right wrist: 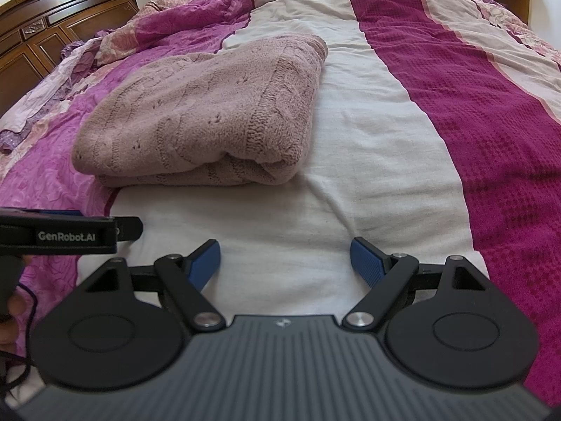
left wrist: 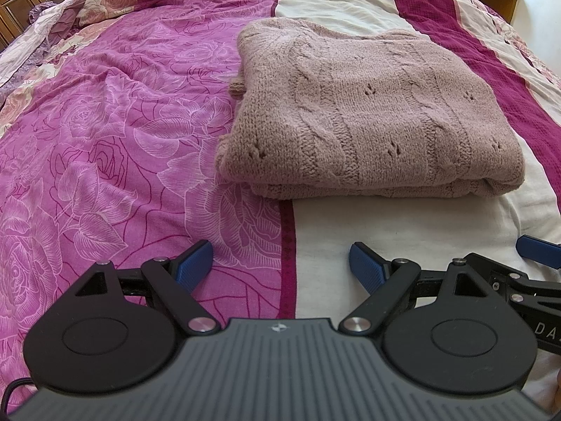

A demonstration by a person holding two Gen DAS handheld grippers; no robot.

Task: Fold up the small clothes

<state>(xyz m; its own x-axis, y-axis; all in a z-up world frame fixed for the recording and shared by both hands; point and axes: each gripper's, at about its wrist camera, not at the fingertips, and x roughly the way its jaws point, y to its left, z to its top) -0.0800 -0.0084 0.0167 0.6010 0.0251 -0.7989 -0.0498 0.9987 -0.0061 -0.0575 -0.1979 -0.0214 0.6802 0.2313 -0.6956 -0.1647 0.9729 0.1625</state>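
Spread across the bed [left wrist: 115, 161]: a bedspread [right wrist: 484, 133] in magenta rose print, cream and deep crimson bands. Backed at far left by a carved wooden headboard [right wrist: 38, 35]. Lying folded on the seam between rose print and cream band: a dusty-pink cable-knit sweater [left wrist: 354, 115], layered edge toward the cameras. Poised well short of it, over the cream band: left tongs [left wrist: 282, 266] and right tongs [right wrist: 285, 263], both released, blue pads wide apart, grasping nothing. Possibly a dark bundle at the far wall, too blurred to identify.
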